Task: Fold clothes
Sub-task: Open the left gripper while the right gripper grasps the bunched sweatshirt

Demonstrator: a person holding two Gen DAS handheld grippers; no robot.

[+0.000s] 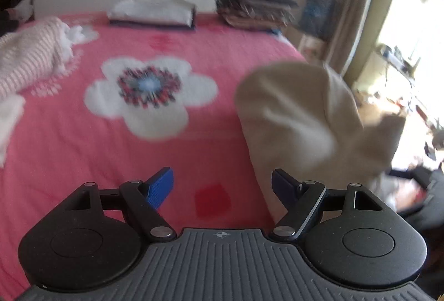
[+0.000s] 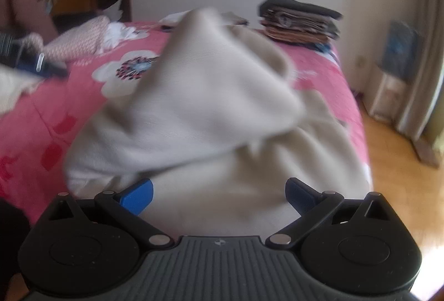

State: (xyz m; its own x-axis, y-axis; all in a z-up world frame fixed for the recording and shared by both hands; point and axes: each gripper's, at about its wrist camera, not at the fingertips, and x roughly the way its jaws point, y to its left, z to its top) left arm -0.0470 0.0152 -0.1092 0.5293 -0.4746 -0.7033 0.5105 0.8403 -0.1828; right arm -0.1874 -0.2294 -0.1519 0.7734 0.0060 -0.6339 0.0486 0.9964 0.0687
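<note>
The jaws of the left gripper [image 1: 223,187] stand wide apart and nothing is between them; under them is only the pink bedspread [image 1: 138,156]. The jaws of the right gripper [image 2: 220,194] also stand wide, and the cream garment [image 2: 199,95] bulges just in front of them, but the blue pads do not press on it, so I judge that neither gripper holds anything.

The cream garment lies in a loose heap at the near right part of the bed, close to its right edge. In the left wrist view it [image 1: 299,118] is to the right of the left gripper, with one part standing up in a hump.

The step in hand seems to be to take the garment and spread it flat before any fold. To do it well, each gripper should look for a real edge or corner, not the middle of the heap, and close on one layer of cloth only. Then the cloth should be pulled toward the free middle of the bed, near the white flower print [image 1: 149,95], because near the right edge it may slide to the floor.

Farther away, a dark folded stack [image 1: 255,7] and a white folded pile [image 1: 152,11] sit at the far side, and a striped pink cloth [image 1: 30,59] lies at the left.
</note>
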